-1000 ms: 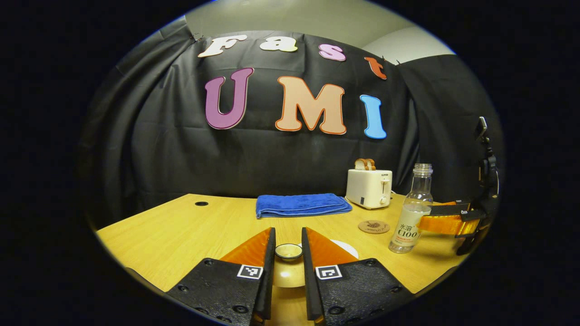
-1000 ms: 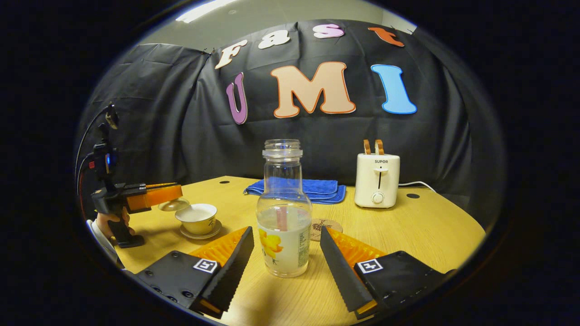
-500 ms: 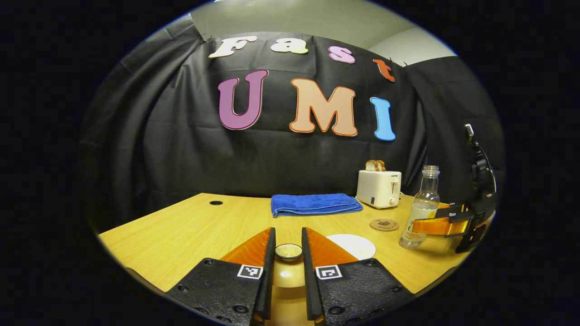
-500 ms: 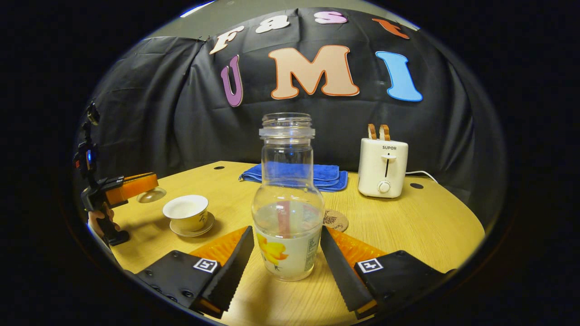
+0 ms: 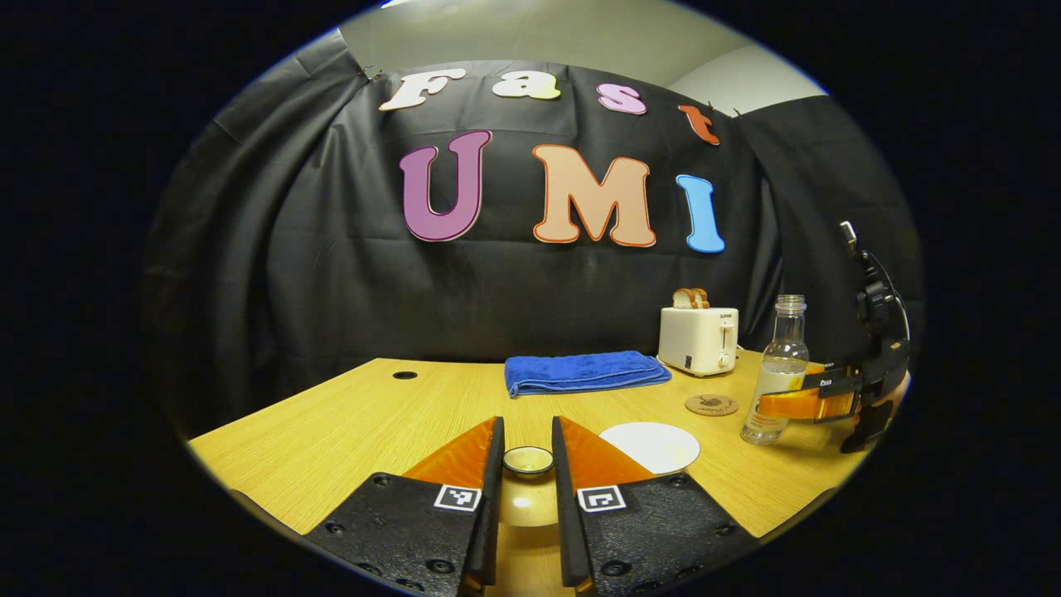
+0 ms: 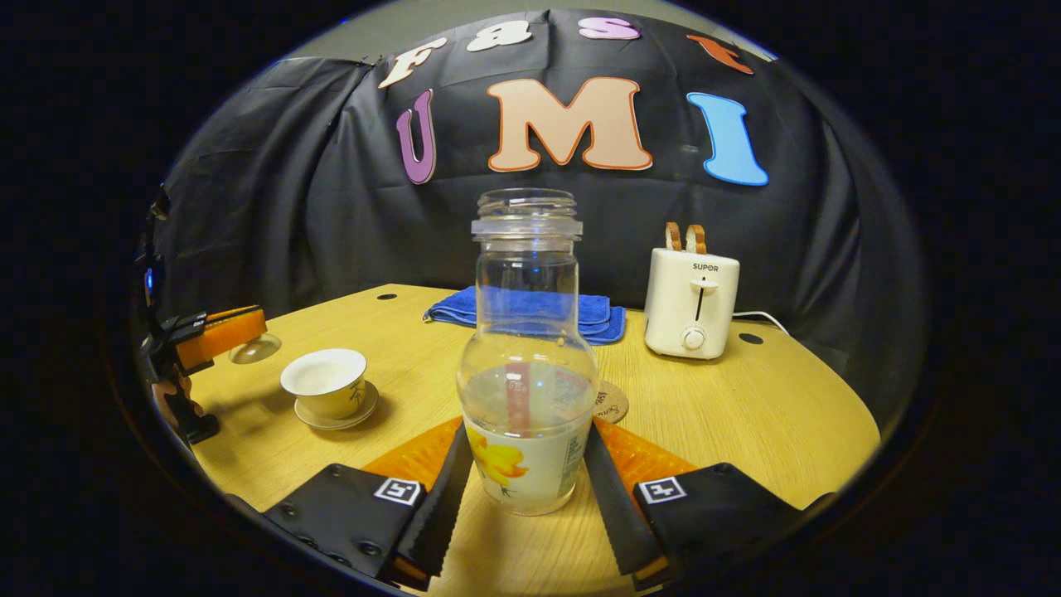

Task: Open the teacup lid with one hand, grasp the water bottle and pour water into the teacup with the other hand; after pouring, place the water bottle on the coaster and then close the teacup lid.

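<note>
**Closing on the water bottle while the lid waits aloft**

In the left gripper view, I am holding the teacup lid (image 5: 528, 461) by its knob in my left gripper (image 5: 527, 452), fingers drawn in tight on either side of it. The lid is hanging over the wooden table (image 5: 348, 423), and to its right the teacup (image 5: 650, 446) is showing as a pale round mouth. Far right, my right gripper (image 5: 800, 404) is reaching in at the water bottle (image 5: 774, 371), with the coaster (image 5: 711, 405) just left of it and the toaster (image 5: 698, 340) and blue towel (image 5: 585, 371) behind.

In the right gripper view, my right gripper (image 6: 524, 473) is bracketing the water bottle (image 6: 527, 365) low on its labelled belly; the fingers (image 6: 441, 502) are looking to be touching or nearly touching both sides, and I cannot tell whether they are pressing yet. The bottle is standing uncapped and part full, so I am wanting a firm, level squeeze before lifting, keeping it upright. The teacup (image 6: 325, 391) on its saucer (image 6: 336, 414) is sitting well to the left, open, with my left gripper (image 6: 217, 332) holding the lid (image 6: 254, 348) beside it, clear of the pouring path.
</note>
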